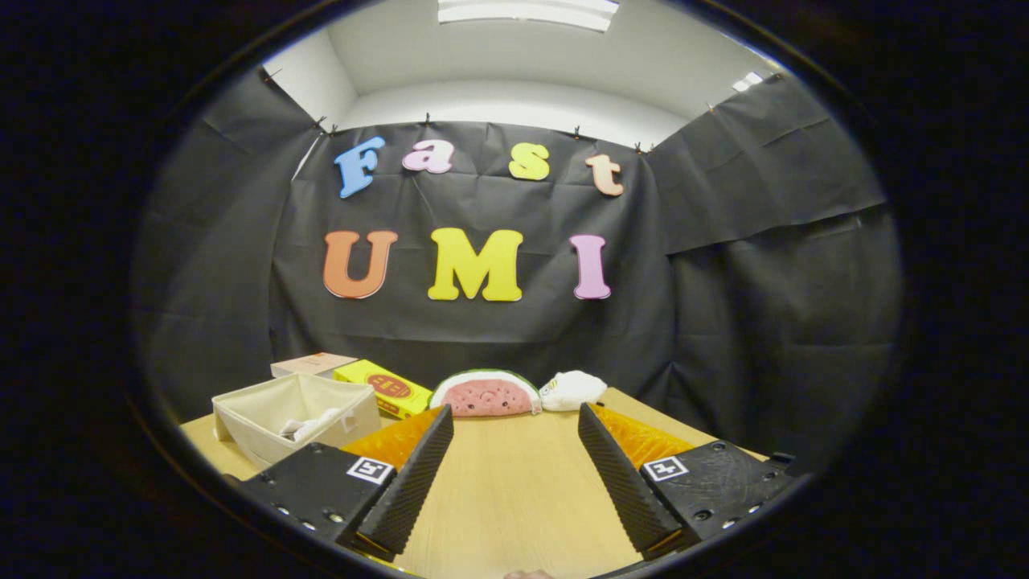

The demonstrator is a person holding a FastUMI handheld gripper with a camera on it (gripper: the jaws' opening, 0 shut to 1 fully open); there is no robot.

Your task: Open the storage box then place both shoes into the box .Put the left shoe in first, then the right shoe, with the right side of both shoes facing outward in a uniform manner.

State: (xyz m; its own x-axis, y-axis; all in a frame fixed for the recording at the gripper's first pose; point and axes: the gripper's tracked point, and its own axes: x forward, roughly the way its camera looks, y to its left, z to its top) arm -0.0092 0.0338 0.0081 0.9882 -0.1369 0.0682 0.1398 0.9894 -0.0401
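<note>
Wooden tabletop (514, 498) in black-cloth booth. Gripper (514, 474) fingers spread wide, nothing between, touching nothing, bare table ahead. Off to left side of fingers: beige fabric storage box (265, 406), top open, something pale lying inside, can't tell if shoe. Beyond fingers: watermelon plush (485, 394), white plush (572, 390); yellow carton (384, 388), tan carton (312, 363) behind box. Judgement: scene fits shoes pending or already boxed; stage unsettled. Any box approach: keep fingers wide, clear soft rim.
</note>
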